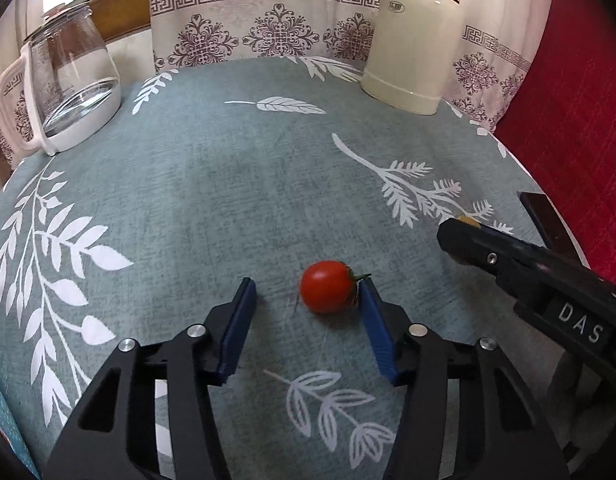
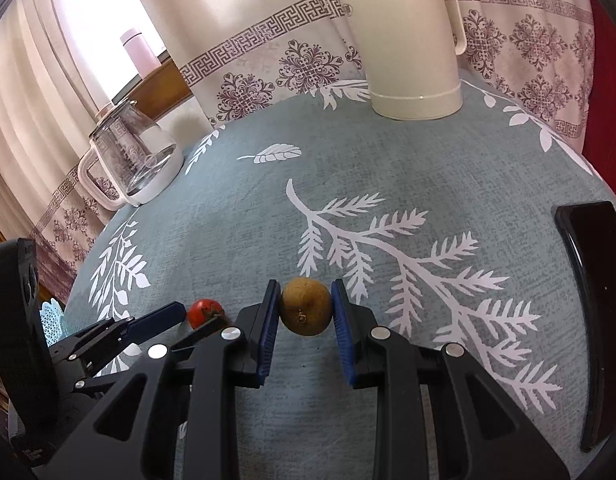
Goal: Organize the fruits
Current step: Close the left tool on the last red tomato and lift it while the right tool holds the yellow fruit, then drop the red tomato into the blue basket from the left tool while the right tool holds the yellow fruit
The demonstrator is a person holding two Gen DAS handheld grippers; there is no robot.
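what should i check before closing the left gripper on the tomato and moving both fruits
1. Left gripper open around the tomato: ok.
2. Tomato centred between the fingers: not ok, it sits against the right finger.
3. Right gripper shut on the brown fruit: ok.
4. Grippers apart from each other: ok, though close.
5. Glass kettle and cream flask away from the grippers: ok.
6. Where the fruits go: cannot tell.

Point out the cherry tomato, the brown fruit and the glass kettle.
cherry tomato [image 1: 327,287]: left wrist view, middle of its red skin.
brown fruit [image 2: 306,306]: right wrist view, centre of its rough skin.
glass kettle [image 1: 70,80]: left wrist view, clear glass body.
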